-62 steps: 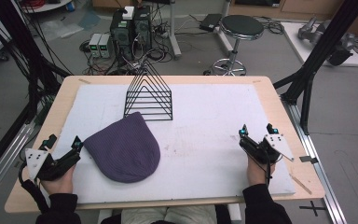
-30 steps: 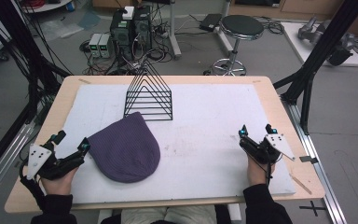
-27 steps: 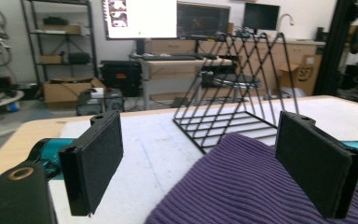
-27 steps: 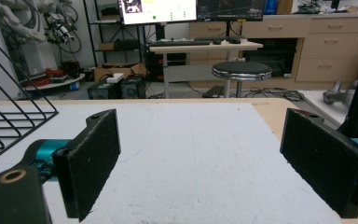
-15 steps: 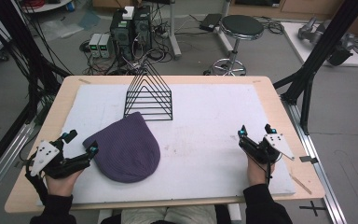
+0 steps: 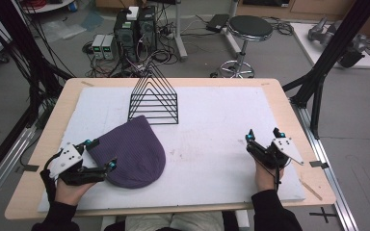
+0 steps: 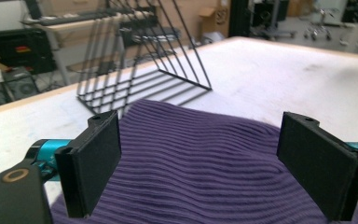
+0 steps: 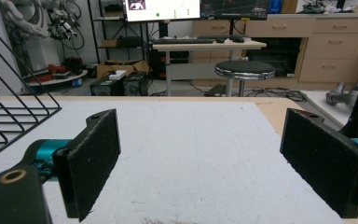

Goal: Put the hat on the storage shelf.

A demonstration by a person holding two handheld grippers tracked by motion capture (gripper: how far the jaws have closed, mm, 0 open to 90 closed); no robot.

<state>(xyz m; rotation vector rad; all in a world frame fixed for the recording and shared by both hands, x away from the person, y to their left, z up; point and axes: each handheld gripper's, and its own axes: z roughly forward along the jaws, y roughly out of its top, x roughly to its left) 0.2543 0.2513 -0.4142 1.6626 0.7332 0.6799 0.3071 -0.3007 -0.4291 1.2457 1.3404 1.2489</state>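
We hold our left gripper point(image 6: 100, 155) at the near left of the surface point(image 6: 221, 125), its jaws spread wide, one at the far-left edge of the purple knit hat point(image 6: 132, 151) and the other at its near edge, so that the hat's left rim sits between them. In the left gripper view the ribbed purple fabric point(image 7: 200, 163) fills the gap between the two black pads point(image 7: 95, 163) and runs up and away from us; the pads stand to either side of it, and we cannot tell whether they press the cloth or only flank it. The hat lies flat on the white mat, left of the middle, its rounded crown pointing toward our side of the surface and its straight edge turned toward the black wire rack point(image 6: 154, 98). The rack stands upright just beyond the hat, near it but apart, toward the far side of the mat; in the left gripper view its triangular frames point(image 7: 140, 60) rise behind the fabric. Our right gripper point(image 6: 262, 139) rests at the near right, well apart from the hat, with its jaws also wide and nothing between them. In the right gripper view we see bare white mat point(image 8: 196, 154) between its pads, a corner of the rack point(image 8: 14, 112) at the left, and a round stool point(image 8: 244, 70) on the floor beyond the surface.
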